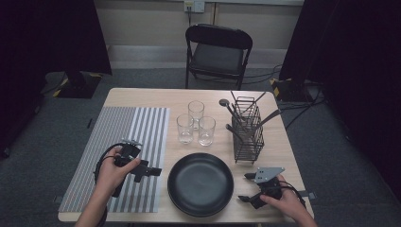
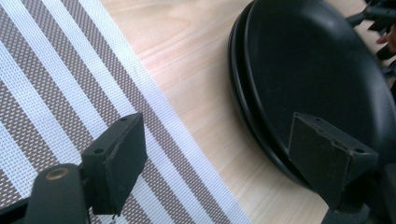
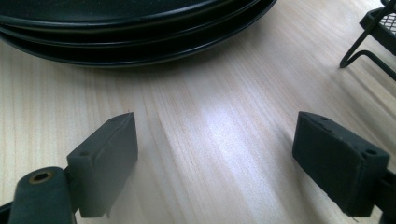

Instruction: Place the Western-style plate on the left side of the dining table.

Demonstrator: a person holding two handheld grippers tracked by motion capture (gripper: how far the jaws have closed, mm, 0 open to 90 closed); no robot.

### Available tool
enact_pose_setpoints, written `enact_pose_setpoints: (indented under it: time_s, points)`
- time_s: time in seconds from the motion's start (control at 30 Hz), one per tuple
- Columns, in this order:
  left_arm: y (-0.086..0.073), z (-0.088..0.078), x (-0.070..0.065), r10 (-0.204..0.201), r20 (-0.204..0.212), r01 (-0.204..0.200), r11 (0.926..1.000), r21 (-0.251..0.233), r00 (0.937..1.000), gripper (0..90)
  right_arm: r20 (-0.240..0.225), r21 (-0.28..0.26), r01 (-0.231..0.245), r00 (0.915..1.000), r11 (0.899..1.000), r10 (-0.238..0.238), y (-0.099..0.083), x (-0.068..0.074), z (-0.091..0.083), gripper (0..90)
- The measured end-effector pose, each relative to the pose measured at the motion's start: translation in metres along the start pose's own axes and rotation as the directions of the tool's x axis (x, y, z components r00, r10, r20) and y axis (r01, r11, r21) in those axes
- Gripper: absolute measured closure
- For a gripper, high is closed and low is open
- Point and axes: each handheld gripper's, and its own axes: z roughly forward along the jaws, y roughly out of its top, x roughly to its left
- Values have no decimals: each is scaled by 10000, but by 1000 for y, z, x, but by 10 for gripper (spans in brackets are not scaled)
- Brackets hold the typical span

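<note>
A stack of black plates (image 1: 201,182) sits at the table's front middle. My left gripper (image 1: 152,171) hovers over the striped placemat (image 1: 123,142), pointing right at the stack. In the left gripper view its jaws (image 2: 219,140) stand wide open and empty above the placemat's edge (image 2: 56,93) and the plates' rim (image 2: 317,70). My right gripper (image 1: 246,187) is at the front right, pointing left at the plates. In the right gripper view it (image 3: 219,144) is open with bare wood between the pads, and the plates' rims (image 3: 130,28) lie just ahead.
Three clear glasses (image 1: 196,123) stand behind the plates. A black wire cutlery basket (image 1: 248,132) with several utensils stands at the right, and its foot (image 3: 369,51) is close to my right gripper. A folding chair (image 1: 217,52) stands beyond the table.
</note>
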Motion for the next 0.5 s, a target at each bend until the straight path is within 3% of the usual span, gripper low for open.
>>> enact_pose_setpoints:
  time_s: [0.1,0.2,0.27,0.5]
  points:
    - [-1,3,-1,-75,55,75,10000,-31,10000,173,49,-14,-85,10000,10000,85,0,0,0,143]
    - [-2,8,-4,199,222,-205,9995,256,9996,175,16,-37,-136,9999,9999,136,0,0,0,143]
    - [-3,10,-6,291,269,-300,9990,344,9992,197,7,247,8,10000,9997,-8,3,0,-1,163]
    - [-1,10,-7,490,300,-496,9986,194,9983,181,-261,-27,-181,9995,9998,180,10,3,-11,187]
